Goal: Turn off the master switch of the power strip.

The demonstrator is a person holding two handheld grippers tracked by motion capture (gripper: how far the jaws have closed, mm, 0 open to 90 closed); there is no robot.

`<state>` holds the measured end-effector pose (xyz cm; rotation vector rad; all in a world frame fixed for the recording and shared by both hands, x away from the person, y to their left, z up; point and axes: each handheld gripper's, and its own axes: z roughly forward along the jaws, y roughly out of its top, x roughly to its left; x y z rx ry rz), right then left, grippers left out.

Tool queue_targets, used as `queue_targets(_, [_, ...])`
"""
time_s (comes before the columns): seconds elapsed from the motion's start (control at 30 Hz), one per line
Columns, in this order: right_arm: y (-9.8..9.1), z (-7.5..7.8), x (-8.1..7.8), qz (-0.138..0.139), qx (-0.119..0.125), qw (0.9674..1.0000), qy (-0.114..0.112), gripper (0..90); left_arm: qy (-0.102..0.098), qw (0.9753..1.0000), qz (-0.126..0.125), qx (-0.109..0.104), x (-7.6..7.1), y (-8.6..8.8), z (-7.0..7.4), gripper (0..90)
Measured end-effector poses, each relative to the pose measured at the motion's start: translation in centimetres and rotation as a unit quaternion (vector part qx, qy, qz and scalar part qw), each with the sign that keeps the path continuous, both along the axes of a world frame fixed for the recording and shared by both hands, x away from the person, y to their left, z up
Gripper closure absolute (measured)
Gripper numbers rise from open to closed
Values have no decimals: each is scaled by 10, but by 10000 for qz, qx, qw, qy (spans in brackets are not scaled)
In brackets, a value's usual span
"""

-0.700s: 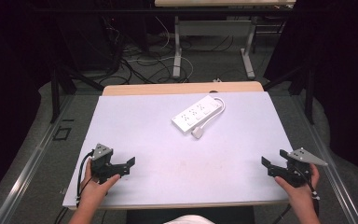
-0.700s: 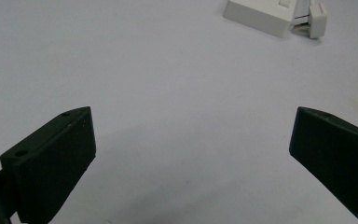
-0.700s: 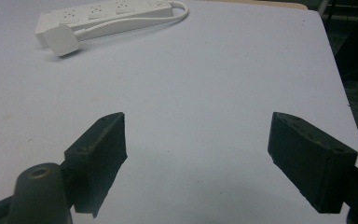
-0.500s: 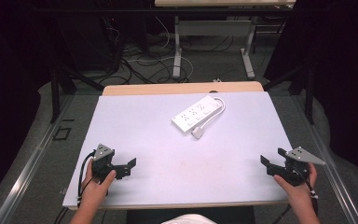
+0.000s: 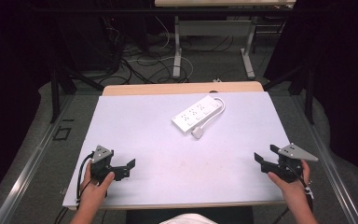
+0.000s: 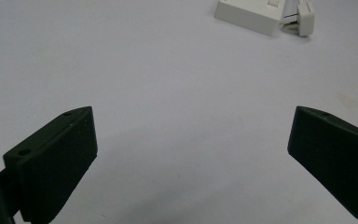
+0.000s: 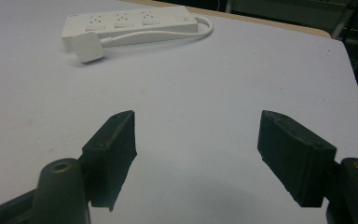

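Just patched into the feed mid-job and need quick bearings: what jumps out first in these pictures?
A white power strip lies alone toward the far middle of the pale table, its cord looped back so the plug rests beside its near end. The left gripper sits by the near left edge and the right gripper by the near right, each in a hand, jaws wide open and empty, both pointing inward over the table.

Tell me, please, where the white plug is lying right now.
In the high view, the plug lies on the table beside the power strip's near end, right of centre.
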<state>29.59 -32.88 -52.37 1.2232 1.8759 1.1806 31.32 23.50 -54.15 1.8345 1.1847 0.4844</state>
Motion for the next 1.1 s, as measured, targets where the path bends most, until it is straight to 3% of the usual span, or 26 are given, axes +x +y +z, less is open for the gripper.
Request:
queue_targets(0.33, [7,-3,2,77,-38,9999,136,278,15,10000,3,15,0,0,0,26])
queue_targets(0.37, [8,-3,3,97,-57,9999,65,280,15,10000,10,28,0,0,0,26])
queue_targets(0.7, [11,5,7,159,-29,9998,144,292,18,10000,41,6,-1,1,0,39])
queue_targets(1.1, [21,24,21,282,-195,9989,319,316,68,9999,77,56,-1,2,-1,56])
